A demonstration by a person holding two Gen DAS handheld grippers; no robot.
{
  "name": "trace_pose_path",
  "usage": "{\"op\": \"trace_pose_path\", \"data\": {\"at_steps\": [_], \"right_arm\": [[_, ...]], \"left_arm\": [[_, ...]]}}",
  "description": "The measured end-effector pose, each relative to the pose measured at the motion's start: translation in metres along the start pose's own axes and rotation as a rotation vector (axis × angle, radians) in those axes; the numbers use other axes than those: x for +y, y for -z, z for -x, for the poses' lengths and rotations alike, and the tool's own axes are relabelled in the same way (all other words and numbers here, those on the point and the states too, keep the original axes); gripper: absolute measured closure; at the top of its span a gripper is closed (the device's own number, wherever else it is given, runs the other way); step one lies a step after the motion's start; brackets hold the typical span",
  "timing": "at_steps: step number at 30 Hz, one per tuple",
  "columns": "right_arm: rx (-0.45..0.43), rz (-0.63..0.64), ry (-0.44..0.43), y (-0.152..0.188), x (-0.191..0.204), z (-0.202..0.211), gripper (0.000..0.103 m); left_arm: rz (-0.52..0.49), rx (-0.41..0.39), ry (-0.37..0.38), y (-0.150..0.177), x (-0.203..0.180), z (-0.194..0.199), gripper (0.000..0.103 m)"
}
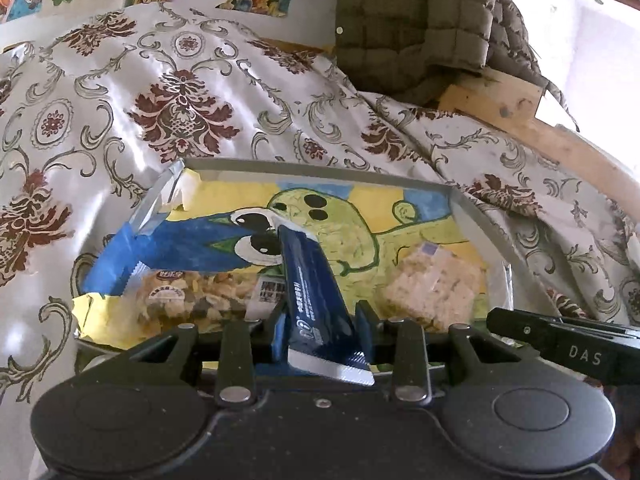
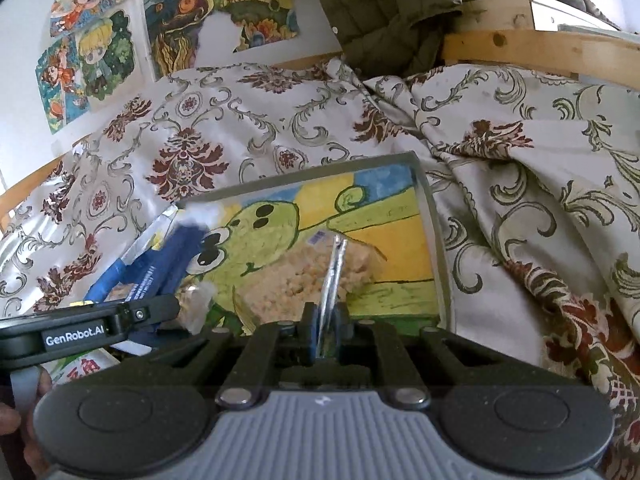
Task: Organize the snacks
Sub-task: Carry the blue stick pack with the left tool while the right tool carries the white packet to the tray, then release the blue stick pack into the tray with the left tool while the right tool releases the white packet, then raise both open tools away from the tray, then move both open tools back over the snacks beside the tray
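A shallow tray (image 1: 320,168) lined with a frog painting lies on the patterned cloth. My left gripper (image 1: 323,310) is shut on a dark blue snack bar (image 1: 308,280), which slants up over the tray with its silver end toward the camera. A clear packet of mixed crisps (image 1: 188,296) lies at the tray's left. A clear packet of pale rice crisps (image 2: 280,280) lies at its right. The packet's silvery seam (image 2: 334,268) stands upright between the fingers of my right gripper (image 2: 326,328), which are slightly apart and no longer press on it.
A floral cloth (image 1: 180,112) covers the surface around the tray and bunches in folds at the right (image 2: 520,200). A quilted olive jacket (image 1: 412,20) hangs over a wooden rail (image 1: 520,108) behind. Drawings (image 2: 100,60) are taped to the wall. A hand (image 2: 8,416) shows low left.
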State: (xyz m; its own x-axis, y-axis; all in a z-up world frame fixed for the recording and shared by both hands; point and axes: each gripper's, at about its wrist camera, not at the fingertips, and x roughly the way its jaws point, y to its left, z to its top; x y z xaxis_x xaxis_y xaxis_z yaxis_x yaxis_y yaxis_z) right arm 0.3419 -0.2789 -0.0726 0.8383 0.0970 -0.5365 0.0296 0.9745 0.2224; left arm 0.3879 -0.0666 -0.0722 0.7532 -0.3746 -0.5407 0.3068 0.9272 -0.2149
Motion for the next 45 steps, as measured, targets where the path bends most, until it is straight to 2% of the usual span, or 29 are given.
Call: {"op": "trace_pose_path", "data": {"at_steps": [4, 6, 9, 11, 16, 18, 20, 21, 24, 27, 34, 39, 45], "right_arm": [[0.004, 0.011, 0.002, -0.001, 0.003, 0.003, 0.086], [-0.001, 0.022, 0.0, -0.003, 0.004, 0.005, 0.079], [-0.012, 0.024, 0.011, -0.006, 0.004, 0.01, 0.067], [-0.021, 0.02, 0.012, -0.008, 0.004, 0.015, 0.061], [-0.068, 0.031, 0.014, -0.013, 0.003, 0.039, 0.045], [-0.096, 0.038, 0.016, -0.015, 0.002, 0.054, 0.033], [-0.13, 0.05, 0.022, -0.015, 0.003, 0.071, 0.025], [-0.145, 0.059, 0.025, -0.016, 0.003, 0.078, 0.02], [-0.206, 0.087, 0.019, -0.019, 0.007, 0.102, 0.014], [-0.273, 0.101, 0.02, -0.019, 0.012, 0.126, 0.008], [-0.354, 0.14, 0.013, 0.001, 0.024, 0.177, 0.001], [-0.363, 0.141, 0.005, 0.017, 0.03, 0.204, 0.0], [-0.357, 0.111, 0.002, 0.032, 0.031, 0.226, 0.0]], "left_arm": [[0.012, 0.008, -0.008, -0.002, -0.001, 0.002, 0.065], [0.015, 0.006, -0.008, -0.003, -0.002, 0.005, 0.06], [0.01, -0.01, -0.017, -0.005, -0.006, 0.012, 0.046], [0.009, -0.025, -0.028, -0.007, -0.008, 0.017, 0.027], [0.022, -0.066, -0.034, -0.009, -0.015, 0.037, 0.012], [0.032, -0.084, -0.048, -0.009, -0.017, 0.048, 0.009], [0.046, -0.099, -0.048, -0.009, -0.02, 0.06, 0.005], [0.053, -0.104, -0.047, -0.009, -0.021, 0.066, 0.005], [0.082, -0.133, -0.036, -0.01, -0.025, 0.091, 0.003], [0.096, -0.197, -0.042, -0.01, -0.033, 0.122, 0.001], [0.072, -0.327, -0.07, 0.004, -0.049, 0.185, 0.001], [0.022, -0.331, -0.07, 0.032, -0.056, 0.212, 0.001], [0.005, -0.311, -0.141, 0.057, -0.054, 0.236, 0.001]]}}
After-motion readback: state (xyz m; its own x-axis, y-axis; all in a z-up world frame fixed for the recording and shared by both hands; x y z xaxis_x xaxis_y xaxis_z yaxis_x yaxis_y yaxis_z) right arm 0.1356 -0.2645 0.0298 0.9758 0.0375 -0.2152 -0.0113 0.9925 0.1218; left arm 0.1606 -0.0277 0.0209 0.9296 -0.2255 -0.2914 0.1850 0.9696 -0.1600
